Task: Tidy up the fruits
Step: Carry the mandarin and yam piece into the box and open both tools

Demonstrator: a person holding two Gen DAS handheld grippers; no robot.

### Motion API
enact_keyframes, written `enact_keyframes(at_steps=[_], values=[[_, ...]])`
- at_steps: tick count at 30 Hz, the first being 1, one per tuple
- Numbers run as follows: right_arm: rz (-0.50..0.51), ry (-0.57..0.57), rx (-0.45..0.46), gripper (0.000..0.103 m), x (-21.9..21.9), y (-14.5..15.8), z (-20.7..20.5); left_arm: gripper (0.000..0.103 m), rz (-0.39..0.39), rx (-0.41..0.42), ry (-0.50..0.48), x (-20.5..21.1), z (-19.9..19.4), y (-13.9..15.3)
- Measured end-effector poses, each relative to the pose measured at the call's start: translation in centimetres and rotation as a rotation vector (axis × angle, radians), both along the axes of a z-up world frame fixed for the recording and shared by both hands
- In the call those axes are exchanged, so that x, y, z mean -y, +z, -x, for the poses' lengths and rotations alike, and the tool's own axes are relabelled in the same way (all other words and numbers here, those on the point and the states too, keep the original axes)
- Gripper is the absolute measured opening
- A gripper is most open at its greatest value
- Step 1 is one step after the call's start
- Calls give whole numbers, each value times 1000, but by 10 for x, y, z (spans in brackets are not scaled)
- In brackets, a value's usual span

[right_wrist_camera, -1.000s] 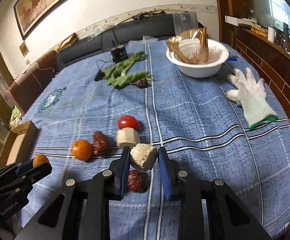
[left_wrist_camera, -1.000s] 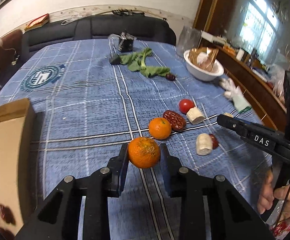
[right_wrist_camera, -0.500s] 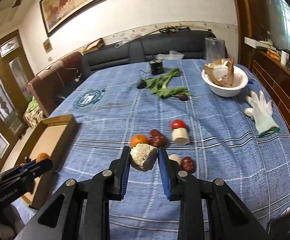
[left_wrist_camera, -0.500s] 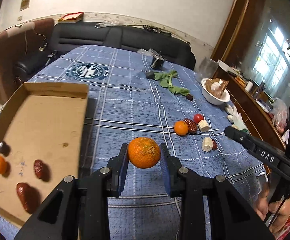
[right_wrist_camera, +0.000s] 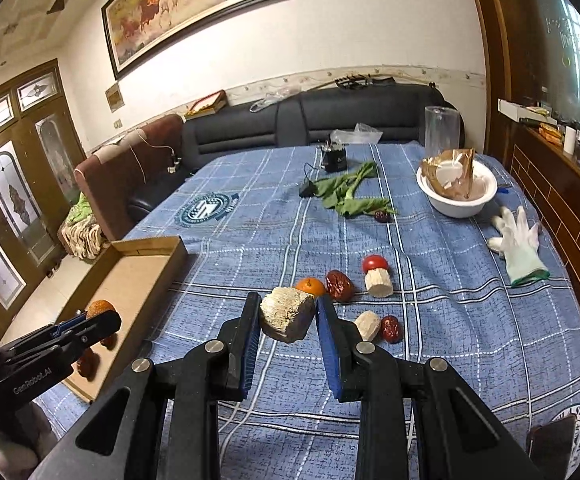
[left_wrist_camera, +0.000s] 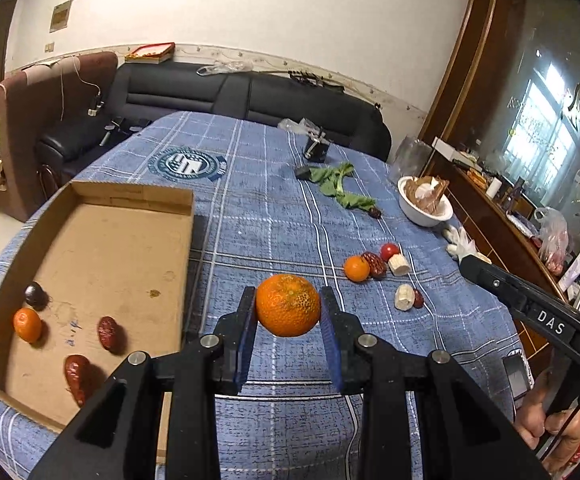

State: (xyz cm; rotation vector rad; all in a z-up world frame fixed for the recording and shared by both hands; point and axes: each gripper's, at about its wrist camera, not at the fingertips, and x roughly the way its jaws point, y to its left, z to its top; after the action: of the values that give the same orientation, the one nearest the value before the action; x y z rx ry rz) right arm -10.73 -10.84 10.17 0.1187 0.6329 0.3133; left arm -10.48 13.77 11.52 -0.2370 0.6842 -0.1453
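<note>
As gripped, orange [left_wrist_camera: 288,305] between jaws

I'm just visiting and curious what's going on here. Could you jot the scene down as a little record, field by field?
Setting: table with a blue checked cloth
Left gripper: shut on an orange, held above the cloth
Right gripper: shut on a pale chunk, also lifted
Cardboard box: holds a small orange, two red dates and a dark round fruit
Still on cloth: orange, dates, tomato, pale pieces
Other items: white bowl, white glove, leafy greens
</note>
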Motion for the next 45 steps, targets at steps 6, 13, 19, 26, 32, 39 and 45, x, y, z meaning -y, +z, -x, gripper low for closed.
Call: enact_keyframes(at_steps=[6,13,19,26,32,39,45], values=[[-46,61,14,30,-21,22,0,30,-16,32,90,-39,12,18],[-57,224,15,31,-92,45,-10,30,-97,0,213,-109,4,23],[-19,332,-41,31,-163,31,-32,30,-119,-84,255,-157,-23,2],[60,441,-160,31,-240,-24,-61,30,-90,-217,276,-192,-64,-41],[127,481,-225,31,-282,-67,-75,30,-103,-282,278,-203,-87,-66],[171,484,-260,31,-300,-93,-83,30,-117,-339,250,-204,-97,-74],[189,476,-269,32,-306,-101,-85,30,-140,-387,210,-200,-102,-81]])
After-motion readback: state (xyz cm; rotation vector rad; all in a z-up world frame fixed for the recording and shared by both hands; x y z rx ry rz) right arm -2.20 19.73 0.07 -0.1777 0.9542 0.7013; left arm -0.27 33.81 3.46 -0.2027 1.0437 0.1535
